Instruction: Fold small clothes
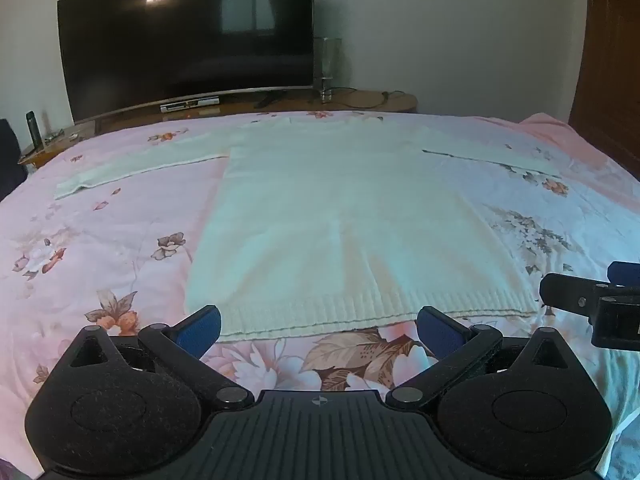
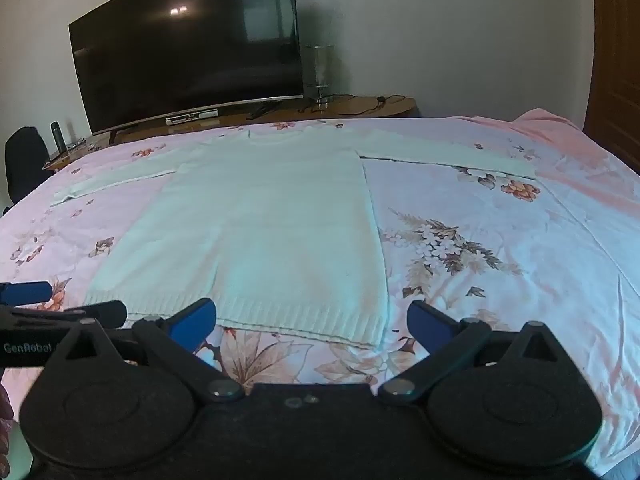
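Observation:
A white knitted sweater (image 1: 344, 216) lies flat on the bed, ribbed hem towards me, both sleeves spread out to the sides; it also shows in the right wrist view (image 2: 256, 232). My left gripper (image 1: 318, 330) is open and empty, hovering just in front of the hem's middle. My right gripper (image 2: 312, 326) is open and empty, in front of the hem's right corner. The right gripper's fingers (image 1: 580, 298) show at the right edge of the left wrist view. The left gripper's fingers (image 2: 72, 312) show at the left edge of the right wrist view.
The bed has a pink floral sheet (image 1: 100, 248). Behind it a wooden stand (image 1: 360, 100) carries a large dark TV (image 1: 184, 36), a set-top box and a glass lamp (image 1: 327, 68). A wooden door (image 2: 616, 60) is at the far right.

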A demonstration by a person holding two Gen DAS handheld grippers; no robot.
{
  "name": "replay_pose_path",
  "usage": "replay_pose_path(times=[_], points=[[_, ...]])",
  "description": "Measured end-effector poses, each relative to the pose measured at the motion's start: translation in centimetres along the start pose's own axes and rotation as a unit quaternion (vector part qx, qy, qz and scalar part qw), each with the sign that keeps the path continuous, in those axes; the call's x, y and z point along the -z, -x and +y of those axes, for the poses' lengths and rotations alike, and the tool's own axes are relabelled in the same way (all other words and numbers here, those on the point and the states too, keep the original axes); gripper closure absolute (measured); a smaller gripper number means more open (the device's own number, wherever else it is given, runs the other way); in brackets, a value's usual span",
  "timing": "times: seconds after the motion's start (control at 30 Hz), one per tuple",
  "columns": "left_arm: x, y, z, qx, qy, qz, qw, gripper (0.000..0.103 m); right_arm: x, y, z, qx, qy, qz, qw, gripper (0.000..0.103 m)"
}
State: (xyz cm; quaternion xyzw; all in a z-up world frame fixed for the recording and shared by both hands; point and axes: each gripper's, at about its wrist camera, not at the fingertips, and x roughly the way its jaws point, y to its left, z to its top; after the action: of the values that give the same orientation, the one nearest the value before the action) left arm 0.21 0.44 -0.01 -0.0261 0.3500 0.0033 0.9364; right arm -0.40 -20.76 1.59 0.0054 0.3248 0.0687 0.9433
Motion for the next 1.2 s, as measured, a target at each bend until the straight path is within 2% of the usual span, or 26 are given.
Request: replay_pose_path(times=[0.1, 1.2], points=[[0.58, -0.04, -0.55, -0.018, -0.019, -0.015, 0.9995, 0.000, 0.13, -0.03, 0.04, -0.002, 0.000, 0.002, 1.000, 0.001], [0.17, 0.26, -1.04, -0.015, -0.016, -0.010, 0.9997, 0.000, -0.06, 0.33, -0.43, -0.004, 0.003, -0.004, 1.000, 0.001]])
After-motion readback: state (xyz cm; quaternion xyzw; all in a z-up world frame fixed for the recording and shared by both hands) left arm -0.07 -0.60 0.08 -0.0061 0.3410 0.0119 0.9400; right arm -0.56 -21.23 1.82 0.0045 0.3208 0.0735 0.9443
